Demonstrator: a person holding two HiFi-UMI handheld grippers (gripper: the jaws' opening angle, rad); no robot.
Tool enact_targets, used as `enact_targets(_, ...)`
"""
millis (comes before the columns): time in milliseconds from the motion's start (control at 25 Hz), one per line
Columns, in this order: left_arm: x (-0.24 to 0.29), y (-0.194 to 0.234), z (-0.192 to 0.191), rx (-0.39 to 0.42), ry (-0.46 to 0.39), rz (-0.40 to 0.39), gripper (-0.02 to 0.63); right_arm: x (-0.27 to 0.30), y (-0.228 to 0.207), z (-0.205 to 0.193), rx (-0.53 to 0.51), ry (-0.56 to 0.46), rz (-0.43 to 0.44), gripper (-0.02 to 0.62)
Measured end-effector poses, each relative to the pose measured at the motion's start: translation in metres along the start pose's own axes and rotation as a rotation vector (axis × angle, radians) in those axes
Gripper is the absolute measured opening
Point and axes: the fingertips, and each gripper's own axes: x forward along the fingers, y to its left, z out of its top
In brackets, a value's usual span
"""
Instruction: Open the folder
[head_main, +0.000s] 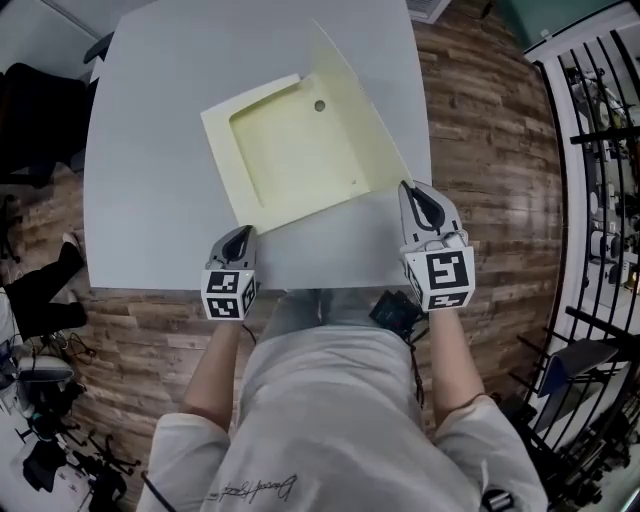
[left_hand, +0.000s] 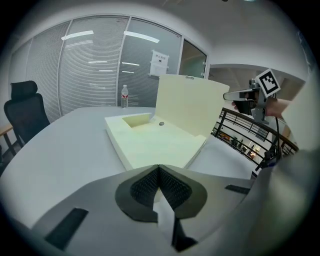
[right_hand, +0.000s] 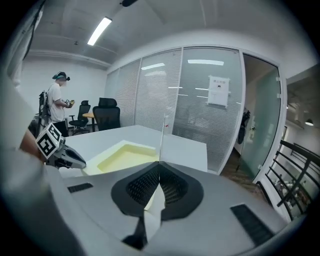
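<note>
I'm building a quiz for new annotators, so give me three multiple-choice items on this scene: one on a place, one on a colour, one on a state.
1. Where is the tip of the left gripper? A) at the folder's near left corner B) at its far right corner C) over its middle
2. What colour is the folder? A) red B) pale yellow C) black
3. How is the cover? A) lying flat shut B) torn off C) raised, pinched by the right gripper

Answers: 1 A, the head view shows the tip at that corner. 2 B, every view shows pale yellow. 3 C, the right gripper view shows its jaws shut on the upright cover.
</note>
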Motion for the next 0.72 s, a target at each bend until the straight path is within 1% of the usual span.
enact_targets(160,0.003,-0.001,0.001,0.013,0.009,-0.002,0.009,0.002,-0.031,-0.019,0.065,0.027,-0.046,0.025)
enact_targets(320,0.001,0.001,-0.001,0.026,0.013,0.0,0.009,0.004,-0.044,-0.036,0.062,0.07,-0.073,0.025)
enact_targets(440,0.0,0.002,-0.001,0.038,0.013,0.004,0.009,0.004,-0.055,-0.045,0.084,0.087,-0.098,0.025)
enact_targets(520,-0.001,0.005,-0.001,0.025,0.008,0.018,0.009,0.005,-0.064,-0.054,0.101,0.105,-0.118,0.025)
enact_targets(640,-0.002,0.01,-0.001,-0.019,-0.002,0.042,0.009,0.007,-0.078,-0.07,0.111,0.142,-0.154,0.025)
enact_targets(720,-0.004,0.014,-0.001,-0.027,-0.006,0.058,0.009,0.008,-0.087,-0.083,0.131,0.169,-0.174,0.026)
